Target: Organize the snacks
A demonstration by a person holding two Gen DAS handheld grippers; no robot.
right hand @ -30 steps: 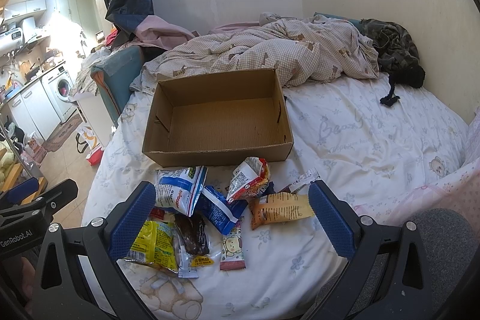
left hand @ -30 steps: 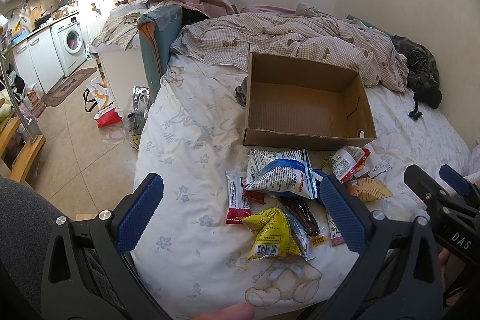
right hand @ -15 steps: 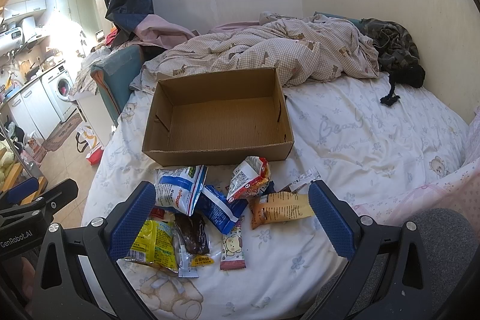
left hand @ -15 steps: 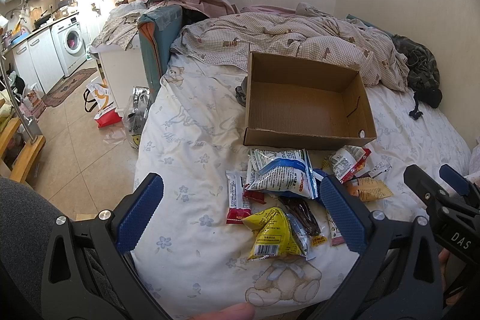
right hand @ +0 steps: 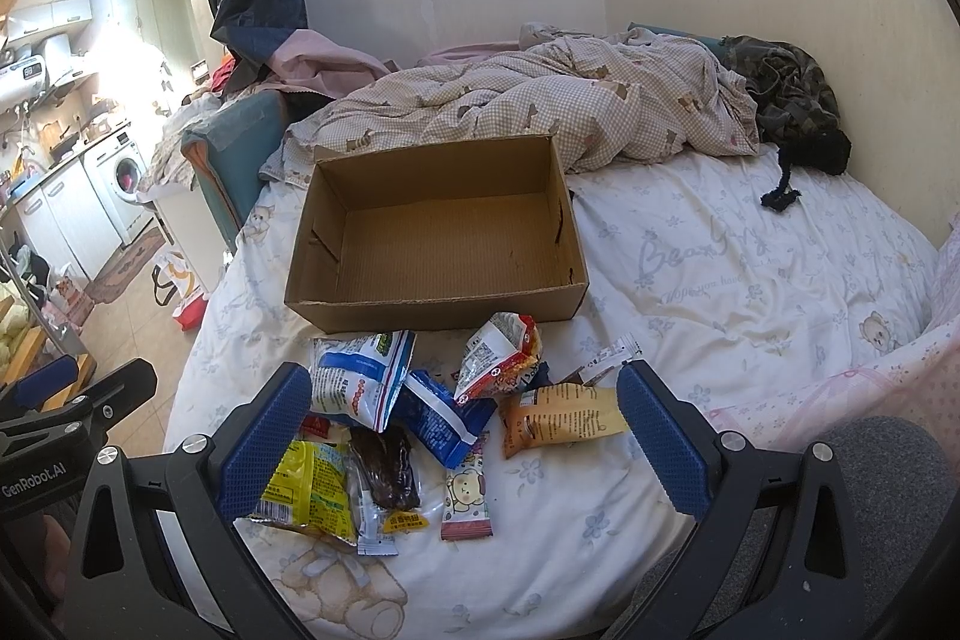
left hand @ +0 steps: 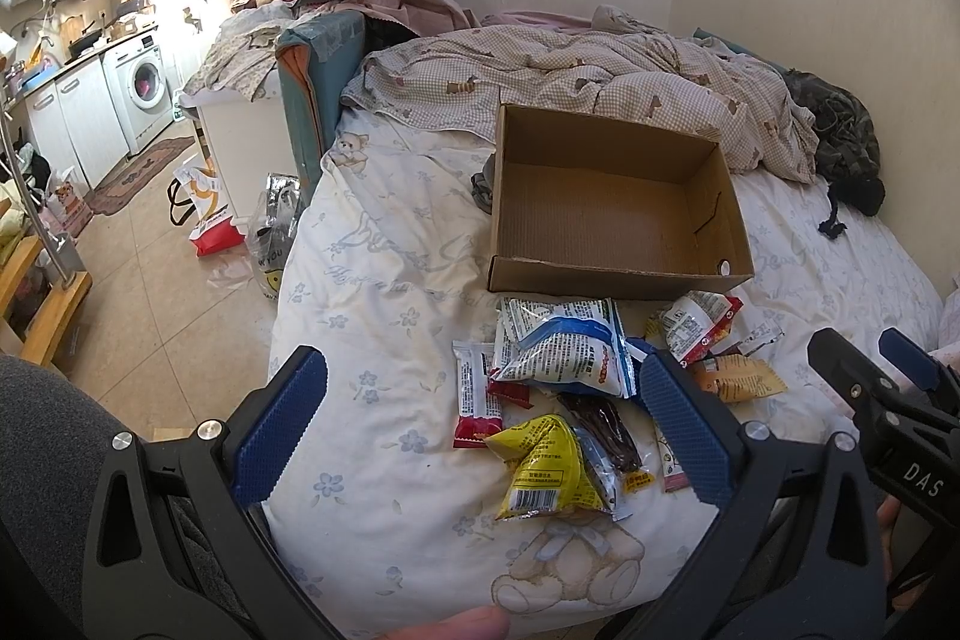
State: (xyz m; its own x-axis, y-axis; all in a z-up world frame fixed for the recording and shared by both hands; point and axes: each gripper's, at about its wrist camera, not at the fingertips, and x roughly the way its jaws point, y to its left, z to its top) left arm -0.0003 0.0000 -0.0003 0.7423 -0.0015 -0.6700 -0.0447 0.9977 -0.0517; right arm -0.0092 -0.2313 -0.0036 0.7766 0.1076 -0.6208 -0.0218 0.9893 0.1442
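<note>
Snacks (right hand: 414,418) loose just ahead of both wide-open, empty grippers, left (left hand: 480,424) and right (right hand: 459,427): pinch one edge, drop into box (right hand: 438,232) beyond.

An empty cardboard box (right hand: 438,244) is sitting on the bed (right hand: 750,280). Snack packets (right hand: 420,412) are lying at its six o'clock, between the right gripper's (right hand: 459,439) wide-spread blue fingers (right hand: 660,442).

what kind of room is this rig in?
Likely a small studio flat: the snacks and cardboard box sit on a bed with a rumpled duvet, and a washing machine under a kitchen counter shows beyond.
</note>
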